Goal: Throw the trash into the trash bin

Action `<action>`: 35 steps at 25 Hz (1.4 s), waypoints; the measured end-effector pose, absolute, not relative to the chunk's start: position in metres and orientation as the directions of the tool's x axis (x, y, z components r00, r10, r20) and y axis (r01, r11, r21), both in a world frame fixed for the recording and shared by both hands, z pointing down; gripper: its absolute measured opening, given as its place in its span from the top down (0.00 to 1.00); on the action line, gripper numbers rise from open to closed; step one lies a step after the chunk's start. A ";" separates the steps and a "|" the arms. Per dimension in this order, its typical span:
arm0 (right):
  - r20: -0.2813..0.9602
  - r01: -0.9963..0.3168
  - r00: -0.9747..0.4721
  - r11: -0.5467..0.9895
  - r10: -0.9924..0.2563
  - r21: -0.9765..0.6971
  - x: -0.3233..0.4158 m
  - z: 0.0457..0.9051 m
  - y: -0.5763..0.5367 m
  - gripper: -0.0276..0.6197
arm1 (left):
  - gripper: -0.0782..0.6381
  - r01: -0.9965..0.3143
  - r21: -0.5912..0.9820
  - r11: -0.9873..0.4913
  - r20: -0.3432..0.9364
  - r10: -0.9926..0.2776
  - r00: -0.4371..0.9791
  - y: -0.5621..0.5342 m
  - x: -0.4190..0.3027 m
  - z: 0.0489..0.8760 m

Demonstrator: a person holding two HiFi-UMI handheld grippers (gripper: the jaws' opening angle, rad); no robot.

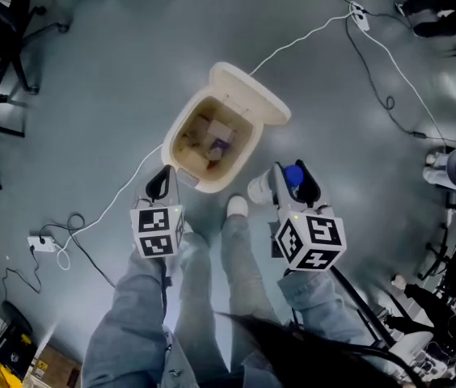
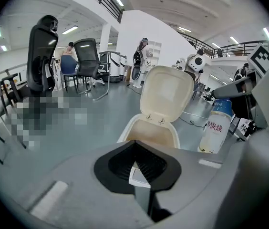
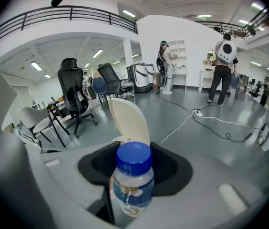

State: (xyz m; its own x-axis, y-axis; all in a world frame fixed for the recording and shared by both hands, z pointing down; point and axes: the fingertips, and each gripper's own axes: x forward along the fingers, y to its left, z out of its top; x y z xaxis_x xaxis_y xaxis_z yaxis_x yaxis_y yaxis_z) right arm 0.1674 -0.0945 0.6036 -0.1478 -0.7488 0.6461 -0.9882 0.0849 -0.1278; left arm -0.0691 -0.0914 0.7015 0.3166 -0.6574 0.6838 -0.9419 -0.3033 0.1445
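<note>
My right gripper (image 1: 290, 186) is clamped on the blue-capped bottle (image 3: 133, 178), just beside the open trash bin (image 1: 177, 133), ready to drop. My left gripper (image 1: 163, 183), jaws together, keeps aside.

Trash bin (image 1: 216, 183): its mouth is lying open to you from above; the raised lid (image 1: 252, 91) is walling off the far side; your shoe (image 1: 237, 207) is crowding the near wall.

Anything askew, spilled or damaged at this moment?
Nothing stands out. The trash bin stands upright with its lid open and trash inside; nothing lies spilled beside it. The right gripper holds a capped bottle. The left gripper pinches what looks like a white scrap.
</note>
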 end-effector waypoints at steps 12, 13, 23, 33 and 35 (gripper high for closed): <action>0.581 -0.944 -0.329 0.268 -0.744 -0.191 0.073 0.621 -0.136 0.65 | 0.88 -0.976 0.131 -0.172 0.691 -0.691 0.214 -0.066 -0.135 0.691; 0.583 -0.940 -0.341 0.284 -0.737 -0.191 0.066 0.624 -0.138 0.65 | 0.88 -0.979 0.127 -0.157 0.692 -0.694 0.201 -0.065 -0.140 0.690; 0.603 -0.912 -0.396 0.372 -0.692 -0.171 0.043 0.639 -0.159 0.65 | 0.88 -0.990 0.134 -0.045 0.703 -0.699 0.127 -0.050 -0.158 0.702; 0.640 -0.895 -0.427 0.398 -0.639 -0.200 0.038 0.666 -0.169 0.59 | 0.88 -0.992 0.128 -0.020 0.725 -0.681 0.108 -0.050 -0.159 0.718; 0.652 -0.899 -0.418 0.391 -0.633 -0.196 0.041 0.669 -0.170 0.59 | 0.88 -0.992 0.127 -0.021 0.725 -0.680 0.108 -0.054 -0.158 0.720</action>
State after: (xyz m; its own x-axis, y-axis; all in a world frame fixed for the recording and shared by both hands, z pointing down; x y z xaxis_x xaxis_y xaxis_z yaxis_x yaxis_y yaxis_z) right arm 0.0413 -0.1697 0.6693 -0.4179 -0.6330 0.6516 -0.8990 0.3913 -0.1964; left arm -0.1583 -0.0539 0.7197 0.1079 -0.6804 0.7249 -0.9916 -0.0215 0.1274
